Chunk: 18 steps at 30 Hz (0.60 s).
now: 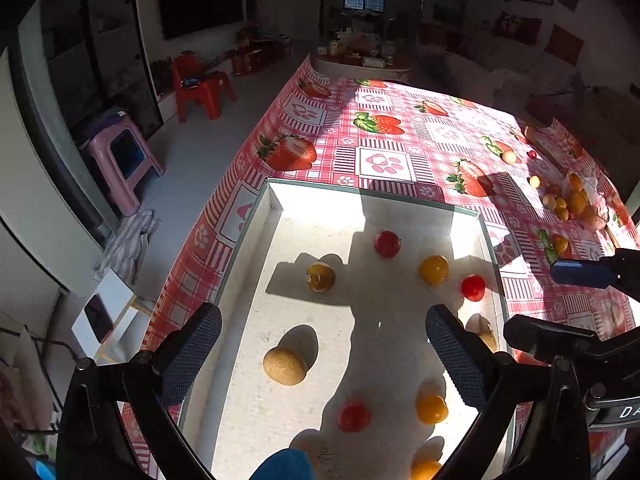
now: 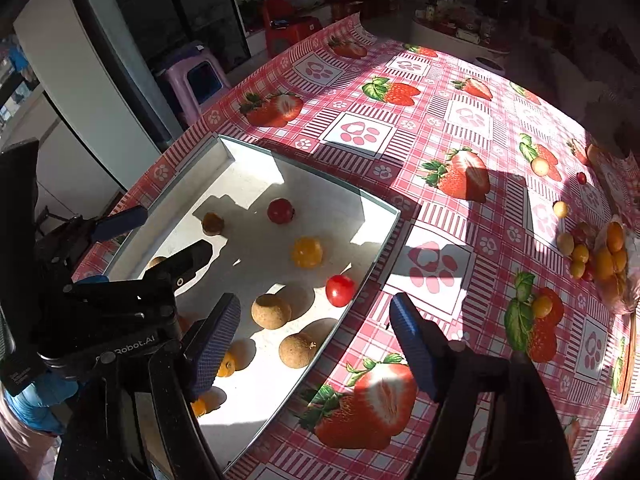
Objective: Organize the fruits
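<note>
Two claws hang over a shallow white tray point(image 1: 276, 200) that sits on a tabletop covered by a strawberry-print cloth point(image 1: 384, 124). The left claw point(image 1: 324, 354) stands wide open with nothing between its pads, above the tray's floor. The right claw point(image 2: 316, 340) is open too, empty, straddling the tray's right rim, one finger over the tray and the other over the cloth.

Inside the tray lie the sorted fruits, each apart from the others: a red cherry tomato point(image 1: 387, 244) toward the far wall, a brownish-yellow fruit point(image 1: 321, 277) left of it, a yellow tomato point(image 1: 433, 270) and another red tomato point(image 1: 473, 288) near the right wall. Closer to the near end sit a tan round fruit point(image 1: 285, 366), possibly a longan, a red tomato point(image 1: 353, 417) and a yellow one point(image 1: 431, 409). The right wrist view shows two tan fruits point(image 2: 271, 311) side by side by the tray's right rim.

Well to the right of the tray, a heap of loose fruits point(image 2: 600, 256) rests on the cloth beside a clear plastic bag point(image 1: 592, 200). A blue-gloved hand point(image 2: 36, 404) holds the left claw.
</note>
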### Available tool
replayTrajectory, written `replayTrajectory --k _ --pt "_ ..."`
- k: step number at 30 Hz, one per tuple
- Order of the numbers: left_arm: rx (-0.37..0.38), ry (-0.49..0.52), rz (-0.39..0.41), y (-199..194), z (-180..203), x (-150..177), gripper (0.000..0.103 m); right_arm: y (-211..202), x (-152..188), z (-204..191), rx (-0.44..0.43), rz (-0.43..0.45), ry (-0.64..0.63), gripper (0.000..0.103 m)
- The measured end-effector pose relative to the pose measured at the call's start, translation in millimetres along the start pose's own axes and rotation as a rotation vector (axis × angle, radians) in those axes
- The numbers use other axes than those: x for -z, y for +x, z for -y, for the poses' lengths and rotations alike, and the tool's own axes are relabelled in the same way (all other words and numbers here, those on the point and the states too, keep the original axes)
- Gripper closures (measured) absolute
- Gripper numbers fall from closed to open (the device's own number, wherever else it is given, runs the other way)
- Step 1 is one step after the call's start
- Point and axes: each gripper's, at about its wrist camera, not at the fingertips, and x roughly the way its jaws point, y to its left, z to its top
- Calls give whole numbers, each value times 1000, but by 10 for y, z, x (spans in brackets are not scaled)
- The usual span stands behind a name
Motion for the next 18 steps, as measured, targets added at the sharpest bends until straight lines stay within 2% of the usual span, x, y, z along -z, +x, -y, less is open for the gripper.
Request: replayTrajectory --k 5,9,14,18 --pt "-6 -14 0 -201 -16 170 0 -110 160 -31 14 -19 -5 13" --pt "-31 -34 6 -341 -52 322 0 -236 247 -96 59 7 -29 0" --pt "-116 -20 0 -500 -16 485 0 -322 338 -186 68 9 -34 0" --pt "-132 -16 -12 -565 -3 608 0 -373 423 -285 76 9 -55 0"
